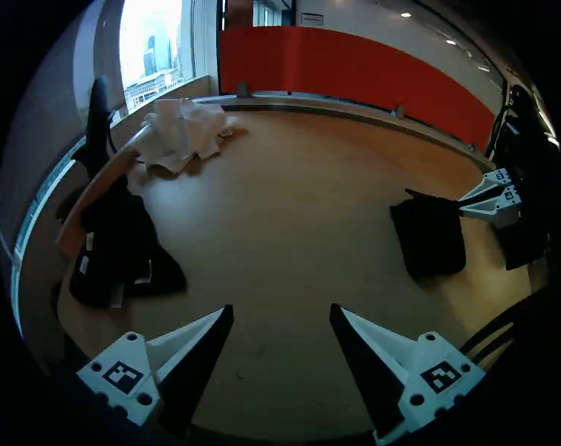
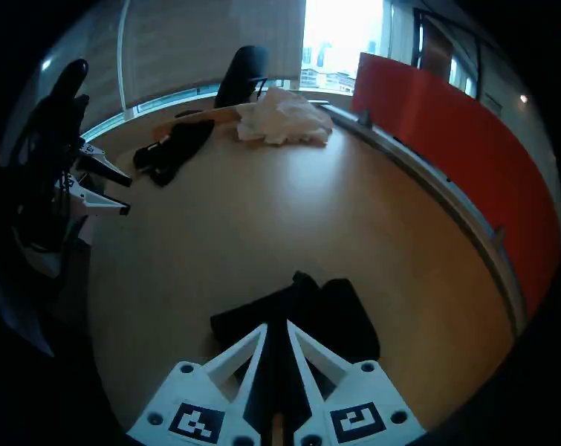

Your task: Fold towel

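A black towel (image 2: 332,312) lies folded on the wooden table (image 2: 265,215) just ahead of my right gripper (image 2: 277,327). Its fingers stand nearly together with the towel's near edge pinched between them. From the left gripper view, the same black towel (image 1: 429,238) sits at the right with the right gripper (image 1: 462,204) at its far corner. My left gripper (image 1: 280,308) hovers open over bare table with nothing between its fingers. In the right gripper view, the left gripper (image 2: 124,195) is at the far left, open.
A crumpled black cloth pile (image 1: 120,249) lies at the table's left edge, also the black cloth pile (image 2: 172,149). White towels (image 1: 180,130) are heaped at the far corner by the window. A red partition (image 1: 354,70) lines the back edge. An office chair (image 2: 239,70) stands beyond the table.
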